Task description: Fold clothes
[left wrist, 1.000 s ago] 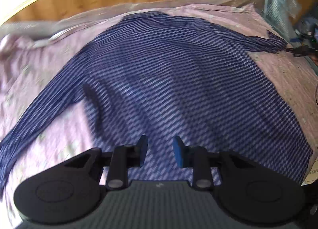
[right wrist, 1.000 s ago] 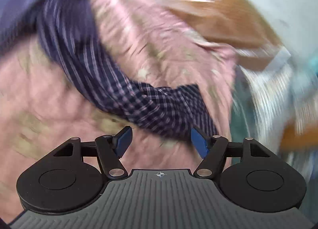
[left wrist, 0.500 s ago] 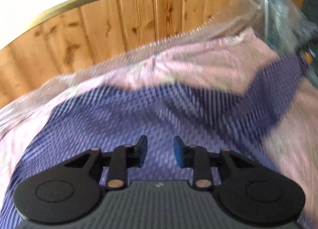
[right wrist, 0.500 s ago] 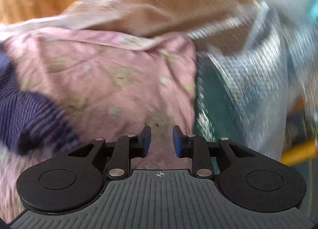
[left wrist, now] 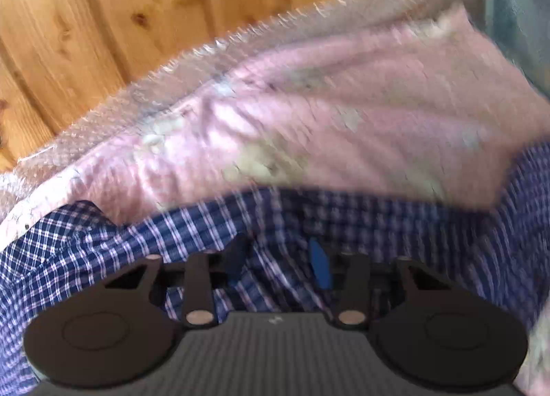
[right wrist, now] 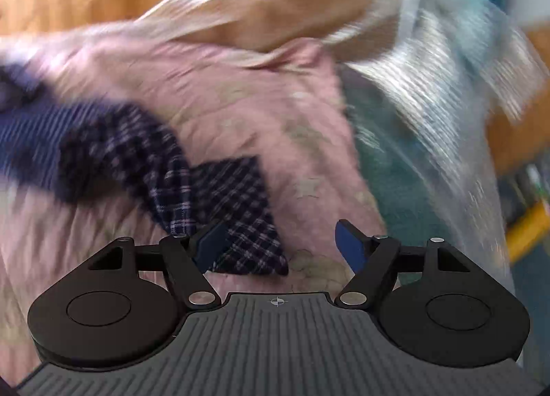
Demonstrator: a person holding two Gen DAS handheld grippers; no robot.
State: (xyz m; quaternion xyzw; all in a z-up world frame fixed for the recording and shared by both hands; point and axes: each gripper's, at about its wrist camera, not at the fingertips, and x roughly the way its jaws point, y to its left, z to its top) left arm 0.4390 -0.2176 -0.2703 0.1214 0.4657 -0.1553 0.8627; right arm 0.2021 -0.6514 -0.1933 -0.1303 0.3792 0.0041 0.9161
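The navy checked shirt (left wrist: 361, 220) is spread on a pink floral sheet (left wrist: 343, 121). In the left wrist view, its upper edge is seen crossing the frame below the sheet, with a crumpled fold at the left. In the right wrist view, a sleeve (right wrist: 192, 189) of the shirt is seen lying across the sheet, its cuff end reaching down to the gripper.

The left gripper (left wrist: 280, 258) is positioned over the shirt fabric. Its jaws have just been opening and are held moderately apart; checked cloth is seen in the gap, but whether it is pinched cannot be told because of blur.

The right gripper (right wrist: 280, 246) is positioned at the sleeve cuff. Its jaws have just been opening and are spread wide; the cuff lies beside the left finger and is not clamped.

Clear bubble wrap (left wrist: 240, 42) is seen along the far edge of the sheet, with a wooden panel (left wrist: 120, 0) behind it.
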